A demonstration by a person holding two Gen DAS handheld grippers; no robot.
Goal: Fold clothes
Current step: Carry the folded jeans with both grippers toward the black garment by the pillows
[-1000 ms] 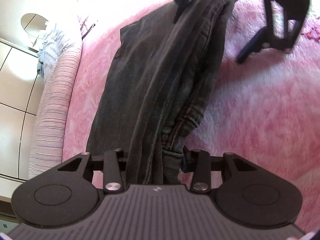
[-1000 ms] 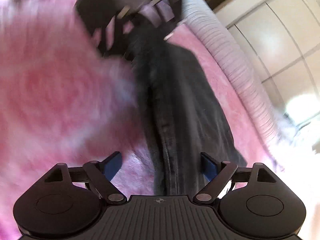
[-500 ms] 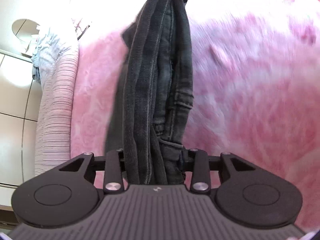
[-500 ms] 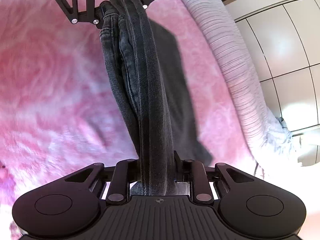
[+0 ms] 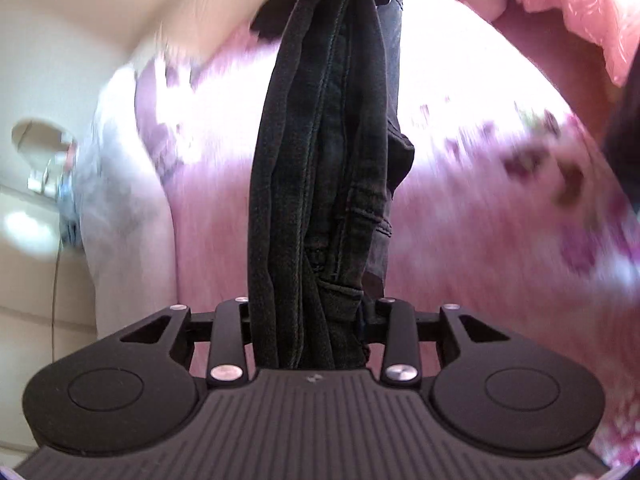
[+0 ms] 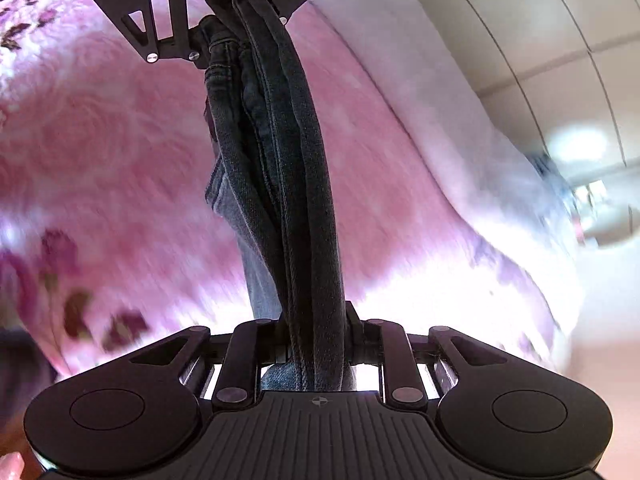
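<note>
Pink plush bedspread (image 5: 480, 216) fills both views, badly smeared by motion blur; its flower print near 3 o'clock in the left view is only dark smudges. White striped bedding (image 6: 420, 120) and cupboard doors (image 6: 540, 40) run along the far side.

Dark denim jeans (image 5: 320, 160) are bunched lengthwise into a thick rope, stretched taut between my two claws and lifted off the bed. Left claw (image 5: 312, 320) is clamped on one end; right claw (image 6: 316, 344) is clamped on the other, at 6 o'clock in its own view, with the left claw at 12.

Handling, as I judge it: heavy for cloth, soft but with stiff seams and hem, not slippery, not fragile. Layers could slide against each other, so I would grip across all layers at hem or waistband.

Hidden: which end is waistband I cannot tell for sure. A loose flap hanging below the bundle is partly covered. Claw fingertips are buried in denim. Something pink and patterned (image 5: 580, 12) at 1 o'clock in the left view is cut off.
</note>
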